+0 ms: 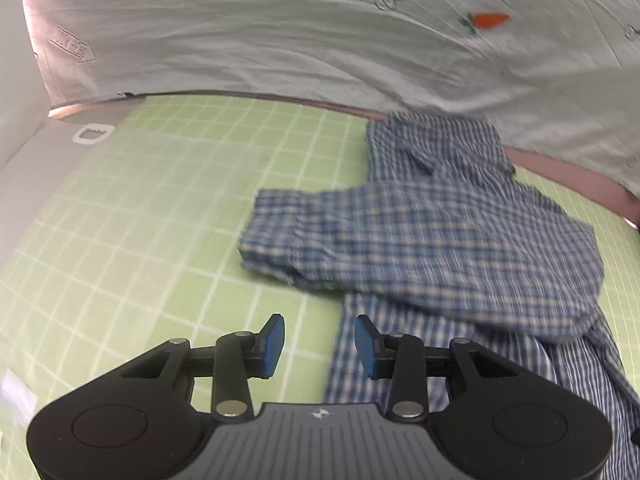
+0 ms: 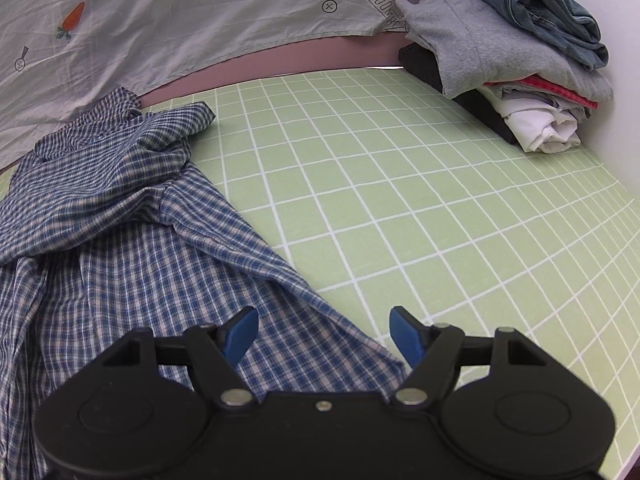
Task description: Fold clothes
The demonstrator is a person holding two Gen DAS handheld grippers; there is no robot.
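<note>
On a green gridded table, a blue checked shirt lies crumpled and partly folded. Ahead and to the right of the left gripper, a sleeve is laid across the body of the shirt, its cuff pointing left. This gripper's blue pads stand partly apart with nothing between them, hovering over the shirt's left edge and the bare table.

Seen from the right gripper, the shirt spreads ahead and to the left, its lower hem running under the gripper. These jaws stand wide and empty, the left pad over cloth, the right over table.

Far ahead and to the right of the right gripper sits a pile of folded clothes. A pale printed sheet hangs behind the table.

The shirt looks thin, light and limp; it will likely sag and bunch when lifted. A seam, hem corner or cuff seems the surest place to pinch, since doubled cloth slips less.
</note>
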